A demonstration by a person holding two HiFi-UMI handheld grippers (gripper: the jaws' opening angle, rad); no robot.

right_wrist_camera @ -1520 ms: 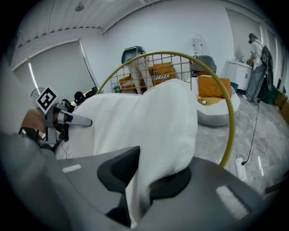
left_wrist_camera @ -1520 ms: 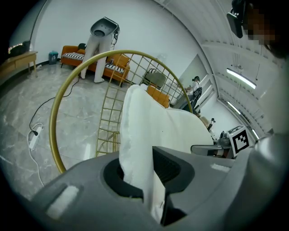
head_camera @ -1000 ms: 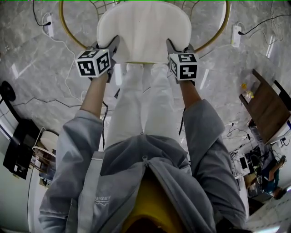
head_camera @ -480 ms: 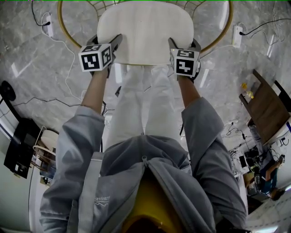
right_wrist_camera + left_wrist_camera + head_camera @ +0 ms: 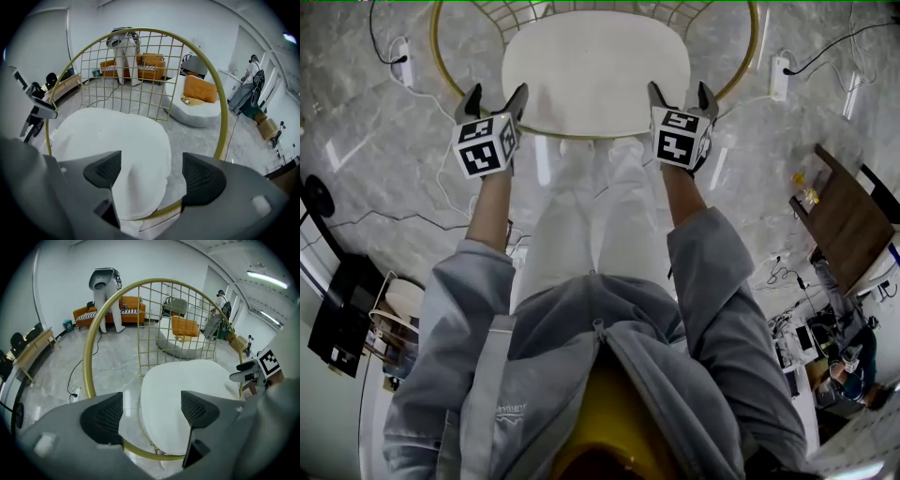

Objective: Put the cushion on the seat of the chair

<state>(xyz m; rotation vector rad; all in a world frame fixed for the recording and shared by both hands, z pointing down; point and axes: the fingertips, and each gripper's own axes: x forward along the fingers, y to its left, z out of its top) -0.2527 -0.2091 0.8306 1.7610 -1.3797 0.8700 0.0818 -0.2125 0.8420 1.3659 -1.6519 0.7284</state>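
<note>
- White, soft, rounded cushion [image 5: 595, 70]: flat on the seat of the chair, covering most of the space inside the ring, front edge at the ring's near side.
- Chair of round gold metal ring and gold wire-grid back [image 5: 87, 366]: upright on the floor, straight ahead of the person's legs.
- Left tongs, grey with black ribbed pads [image 5: 497, 96]: at the cushion's near-left corner, pointed steeply down. Jaws opening, wide apart. Cushion edge and gold ring visible in the gap, neither pad pressing on them.
- Right tongs, same make [image 5: 681, 94]: at the cushion's near-right corner, pointed steeply down. Jaws opening, wide apart. Cushion corner and gold ring visible in the gap, nothing clamped.
- Grey marbled floor [image 5: 394, 141]: glossy, with pale reflections and thin dark cables across it.
- White power strip with white lead [image 5: 401, 56]: on the floor, left of the chair.
- Second white power strip with dark lead [image 5: 783, 75]: on the floor, right of the chair.
- Grey jacket sleeve [image 5: 469, 309] and white trousers [image 5: 591, 216]: worn by the person holding both tongs, arms stretched forward on either side of the legs.
- Orange sofa [image 5: 110, 310]: against the far white wall, well apart from the chair.
- Standing figure [image 5: 248, 89]: at the far right of the room, too small for detail.
</note>
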